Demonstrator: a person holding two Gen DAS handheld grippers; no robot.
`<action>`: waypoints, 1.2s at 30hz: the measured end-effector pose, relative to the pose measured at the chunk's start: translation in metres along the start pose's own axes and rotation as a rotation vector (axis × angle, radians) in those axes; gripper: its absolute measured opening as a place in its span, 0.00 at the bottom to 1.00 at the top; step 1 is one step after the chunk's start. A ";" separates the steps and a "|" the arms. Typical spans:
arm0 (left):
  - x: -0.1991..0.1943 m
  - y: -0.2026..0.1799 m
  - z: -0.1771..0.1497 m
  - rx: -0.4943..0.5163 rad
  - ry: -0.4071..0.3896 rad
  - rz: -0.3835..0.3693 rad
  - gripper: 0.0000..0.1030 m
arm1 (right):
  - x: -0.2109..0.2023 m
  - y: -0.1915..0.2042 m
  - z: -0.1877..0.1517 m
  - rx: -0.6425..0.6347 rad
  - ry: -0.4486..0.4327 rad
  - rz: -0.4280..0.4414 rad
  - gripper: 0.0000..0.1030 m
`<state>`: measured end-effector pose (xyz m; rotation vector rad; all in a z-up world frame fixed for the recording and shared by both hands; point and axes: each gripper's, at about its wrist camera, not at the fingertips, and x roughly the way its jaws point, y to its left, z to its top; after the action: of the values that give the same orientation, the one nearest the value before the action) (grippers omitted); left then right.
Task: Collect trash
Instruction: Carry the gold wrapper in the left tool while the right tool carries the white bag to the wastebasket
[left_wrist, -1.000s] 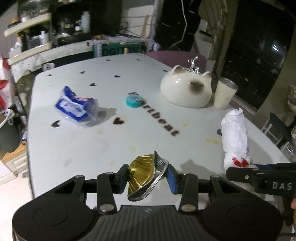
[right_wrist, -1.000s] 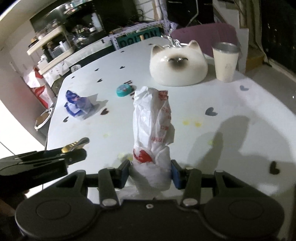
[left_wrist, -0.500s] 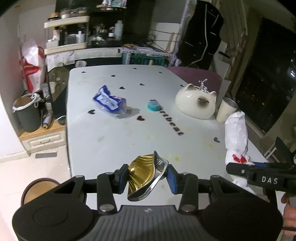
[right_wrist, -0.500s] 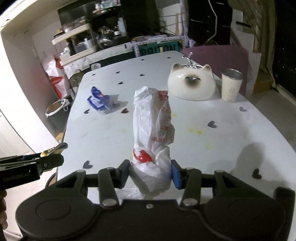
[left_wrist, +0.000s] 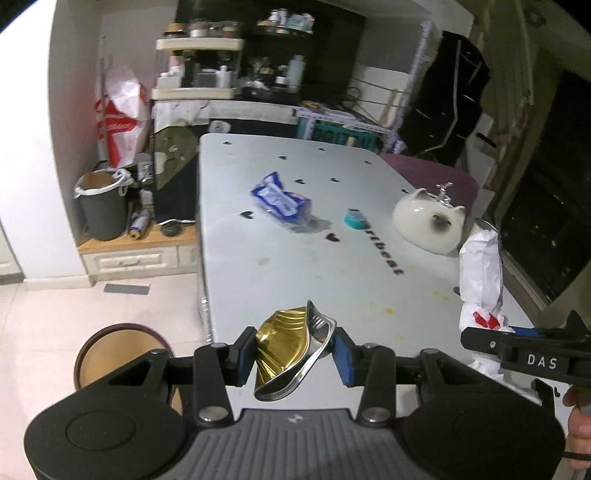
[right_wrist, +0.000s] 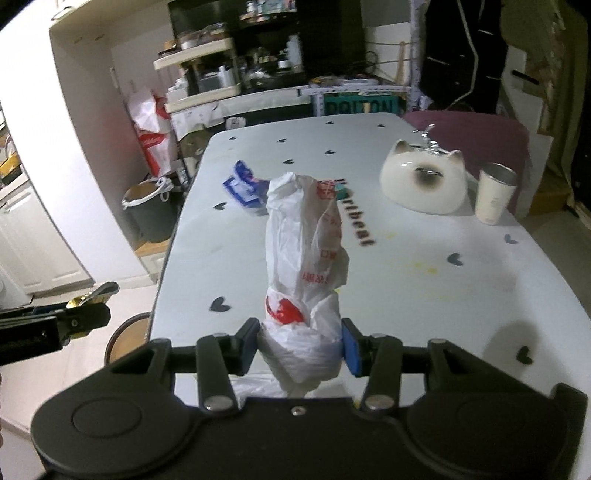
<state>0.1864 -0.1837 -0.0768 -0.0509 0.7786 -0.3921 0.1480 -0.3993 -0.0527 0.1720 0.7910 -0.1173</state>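
Note:
My left gripper (left_wrist: 293, 354) is shut on a crushed gold and silver can (left_wrist: 291, 349), held above the near end of the white table (left_wrist: 258, 284). My right gripper (right_wrist: 300, 345) is shut on a crumpled white plastic bag with red print (right_wrist: 306, 258), also seen in the left wrist view (left_wrist: 480, 280). A blue and white wrapper (left_wrist: 282, 201) and a small teal lid (left_wrist: 355, 219) lie on the table. A round brown bin (left_wrist: 114, 354) stands on the floor below the table's near left corner; it also shows in the right wrist view (right_wrist: 127, 341).
A cat-shaped white bowl (right_wrist: 424, 184) and a metal cup (right_wrist: 493, 197) stand at the table's right. A grey bin with a white liner (left_wrist: 101, 210) stands by the wall at left. Shelves full of items stand behind the table.
Both grippers have pulled back and up from the table, still holding the can and the bag. The floor and the brown bin have come into view at lower left.

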 end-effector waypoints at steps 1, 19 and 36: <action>-0.002 0.005 -0.001 -0.006 0.000 0.006 0.43 | 0.001 0.005 0.000 -0.005 0.003 0.008 0.46; -0.002 0.145 0.018 -0.078 0.030 0.035 0.43 | 0.050 0.132 0.014 -0.039 0.065 0.029 0.46; 0.045 0.299 0.045 -0.152 0.117 0.114 0.43 | 0.146 0.254 0.034 -0.045 0.163 0.063 0.46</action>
<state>0.3435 0.0724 -0.1308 -0.1255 0.9221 -0.2287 0.3160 -0.1626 -0.1058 0.1652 0.9490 -0.0264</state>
